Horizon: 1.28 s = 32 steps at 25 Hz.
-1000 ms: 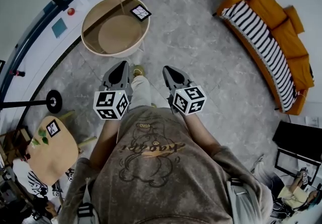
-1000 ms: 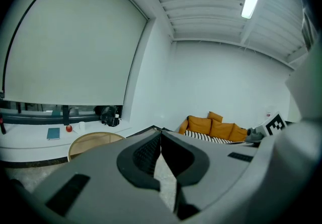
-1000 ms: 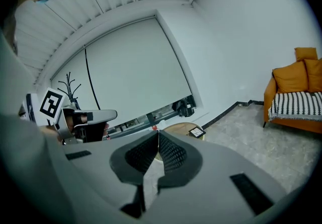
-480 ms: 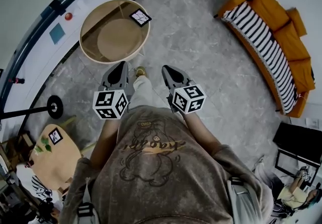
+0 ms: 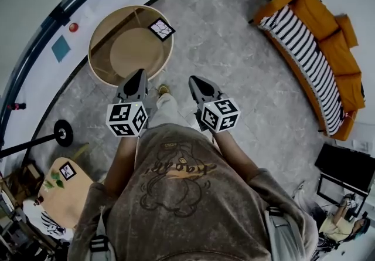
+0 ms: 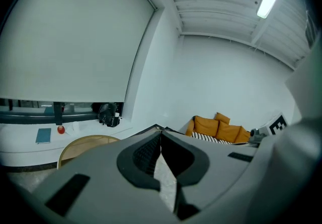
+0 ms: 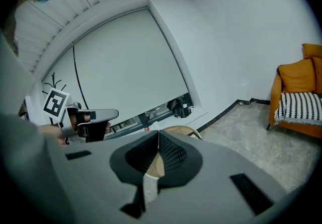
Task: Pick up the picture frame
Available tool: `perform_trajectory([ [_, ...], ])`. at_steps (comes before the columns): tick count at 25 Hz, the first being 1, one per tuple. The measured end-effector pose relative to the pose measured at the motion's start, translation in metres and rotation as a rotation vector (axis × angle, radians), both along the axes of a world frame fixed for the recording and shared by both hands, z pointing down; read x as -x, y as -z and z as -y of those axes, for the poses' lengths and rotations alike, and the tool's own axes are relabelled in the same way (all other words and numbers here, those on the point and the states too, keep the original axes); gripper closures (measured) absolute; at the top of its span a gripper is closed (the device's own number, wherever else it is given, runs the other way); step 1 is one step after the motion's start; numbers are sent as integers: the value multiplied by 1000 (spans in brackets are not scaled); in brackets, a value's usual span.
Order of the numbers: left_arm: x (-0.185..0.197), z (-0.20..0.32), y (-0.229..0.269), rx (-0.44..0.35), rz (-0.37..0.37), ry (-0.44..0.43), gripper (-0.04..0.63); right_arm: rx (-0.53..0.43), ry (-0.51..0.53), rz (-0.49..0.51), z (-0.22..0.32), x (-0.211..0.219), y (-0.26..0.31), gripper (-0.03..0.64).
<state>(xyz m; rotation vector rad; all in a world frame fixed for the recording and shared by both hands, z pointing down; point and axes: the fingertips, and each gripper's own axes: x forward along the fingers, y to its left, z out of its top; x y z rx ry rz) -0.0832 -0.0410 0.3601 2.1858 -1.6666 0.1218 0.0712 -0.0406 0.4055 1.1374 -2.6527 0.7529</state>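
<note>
Left claw hangs by round table's near rim.

Sweatshirt print: cursive lettering over a drawing on your chest stood upside down in the head view; it was too small and warped to read.
Left hand-held gripper: your cube bore square black-and-white markers, no letters or digits.
Right hand-held gripper: its cube bore the same kind of markers.
Small tabletop: it carried one square marker, pattern only.
Picture frame: it showed thin dark lines on white, no words legible.
</note>
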Motion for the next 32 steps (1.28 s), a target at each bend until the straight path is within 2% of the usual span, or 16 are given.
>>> perform_trajectory([
  [10, 41, 97, 5, 14, -8, 2, 577, -14, 12, -9, 97, 44, 14, 597],
  [17, 52, 158, 8, 24, -2, -41, 577, -18, -9, -3, 159, 59, 20, 597],
  [24, 62, 197, 10, 29, -1, -52, 577, -10, -37, -2, 195, 64, 19, 597],
  [32, 59, 223, 6, 55, -5, -32, 577, 2, -7, -14, 223, 64, 17, 597],
])
